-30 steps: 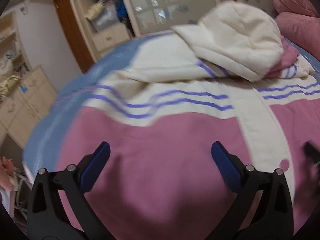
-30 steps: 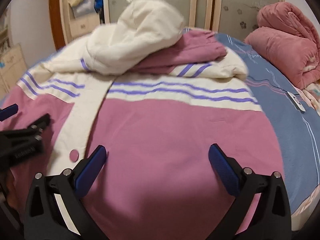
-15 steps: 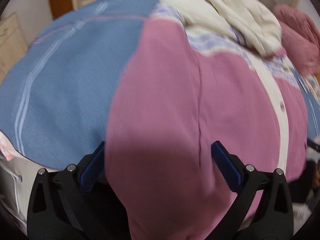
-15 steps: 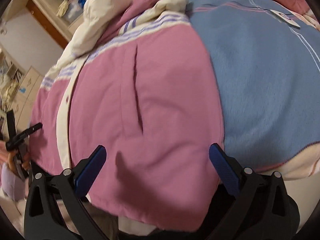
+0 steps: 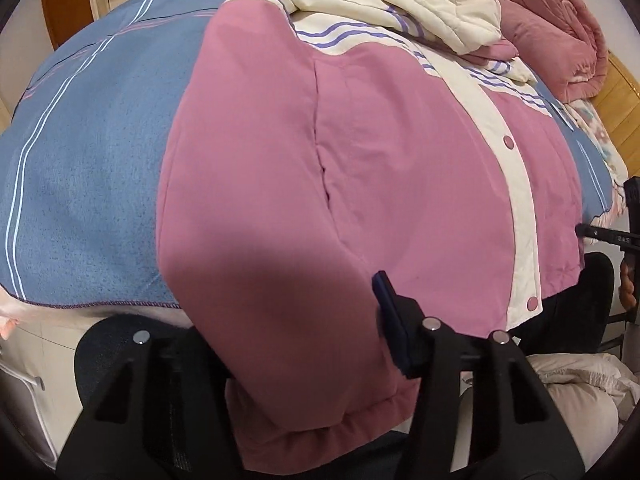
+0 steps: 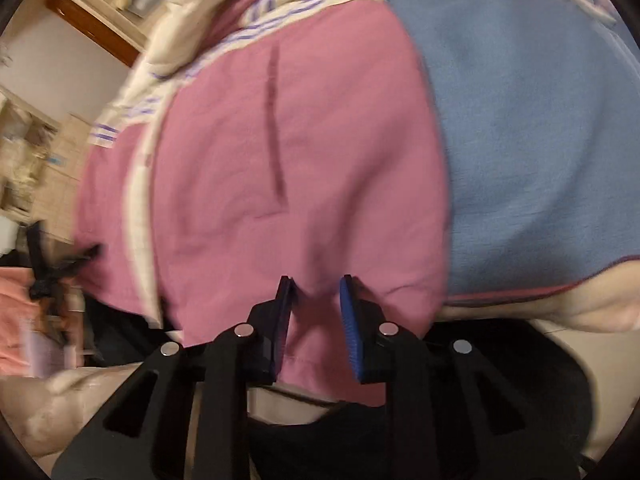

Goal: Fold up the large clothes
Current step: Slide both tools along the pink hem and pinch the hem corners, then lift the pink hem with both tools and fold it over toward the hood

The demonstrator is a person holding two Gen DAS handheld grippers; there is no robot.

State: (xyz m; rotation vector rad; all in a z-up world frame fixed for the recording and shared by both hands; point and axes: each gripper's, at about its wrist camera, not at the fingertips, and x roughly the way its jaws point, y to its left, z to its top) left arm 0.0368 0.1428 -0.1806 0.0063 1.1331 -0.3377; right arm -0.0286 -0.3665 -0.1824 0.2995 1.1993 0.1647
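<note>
Both claws have swung down to the jacket (image 5: pixel 360 168) hem; left claw (image 5: pixel 304 344) and right claw (image 6: pixel 316 320), just closing, pinch soft, puffy fabric at 2 bottom corners.

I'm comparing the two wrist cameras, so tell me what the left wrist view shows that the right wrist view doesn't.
Only the left wrist view shows the rolled pink quilt, the snap buttons and the cream hood clearly. Only the right wrist view shows the right claw with the hem between both its fingers. Both share the pink jacket on the blue bedspread.
</note>
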